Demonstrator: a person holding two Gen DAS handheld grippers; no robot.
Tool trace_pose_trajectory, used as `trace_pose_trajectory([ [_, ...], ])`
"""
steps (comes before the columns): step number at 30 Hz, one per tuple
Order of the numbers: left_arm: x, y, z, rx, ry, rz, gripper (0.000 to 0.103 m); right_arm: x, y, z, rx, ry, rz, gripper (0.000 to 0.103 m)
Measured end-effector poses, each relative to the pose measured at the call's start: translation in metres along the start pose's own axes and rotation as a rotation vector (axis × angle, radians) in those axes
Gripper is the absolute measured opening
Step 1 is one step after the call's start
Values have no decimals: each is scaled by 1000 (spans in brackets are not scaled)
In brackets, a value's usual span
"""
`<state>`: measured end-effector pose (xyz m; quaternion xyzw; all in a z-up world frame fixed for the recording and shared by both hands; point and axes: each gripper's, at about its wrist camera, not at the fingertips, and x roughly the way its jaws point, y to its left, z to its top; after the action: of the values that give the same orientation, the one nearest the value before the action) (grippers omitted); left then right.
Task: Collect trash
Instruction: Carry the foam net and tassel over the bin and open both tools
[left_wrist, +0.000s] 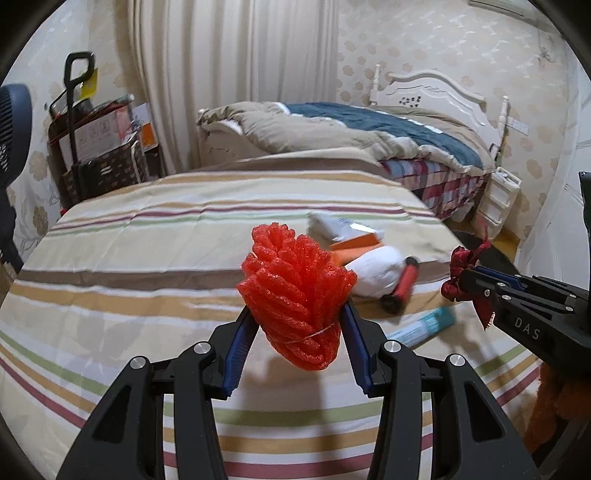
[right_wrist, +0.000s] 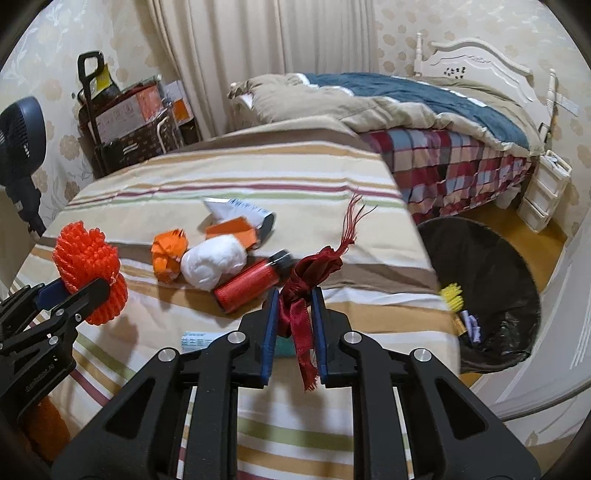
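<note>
- While the left gripper (left_wrist: 297, 317) pinches the red foam net (left_wrist: 295, 295) above the striped cloth (left_wrist: 110, 240), the left wrist view shows no bin.
- In the right wrist view, the right gripper (right_wrist: 294, 310) clamps the dark red ribbon (right_wrist: 299, 295); the black-lined bin (right_wrist: 480, 258) sits right of it, so this arm is judged nearer.

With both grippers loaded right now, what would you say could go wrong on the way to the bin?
The right gripper pinches only a narrow part of the dark red ribbon; its loose tails may slip free or snag. The left gripper clamps the springy orange foam net near its base, so it might squirm out. The black-lined bin sits beyond the table edge, so a short drop could miss.
</note>
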<state>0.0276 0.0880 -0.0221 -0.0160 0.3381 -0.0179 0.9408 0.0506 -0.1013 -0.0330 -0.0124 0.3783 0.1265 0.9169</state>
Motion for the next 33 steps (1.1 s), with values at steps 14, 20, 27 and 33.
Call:
trace_pose_trajectory([
  [14, 17, -78, 37, 81, -62, -167, 47, -36, -93, 11, 117, -98, -155, 17],
  [20, 45, -119, 50, 120, -47, -205, 47, -34, -130, 15, 137, -118, -198, 17],
  [27, 76, -158, 63, 151, -21, -227, 47, -18, -168, 19, 167, -112, -228, 17],
  [33, 100, -188, 69, 190, -3, -228, 47, -1, -192, 16, 190, -86, -232, 17],
])
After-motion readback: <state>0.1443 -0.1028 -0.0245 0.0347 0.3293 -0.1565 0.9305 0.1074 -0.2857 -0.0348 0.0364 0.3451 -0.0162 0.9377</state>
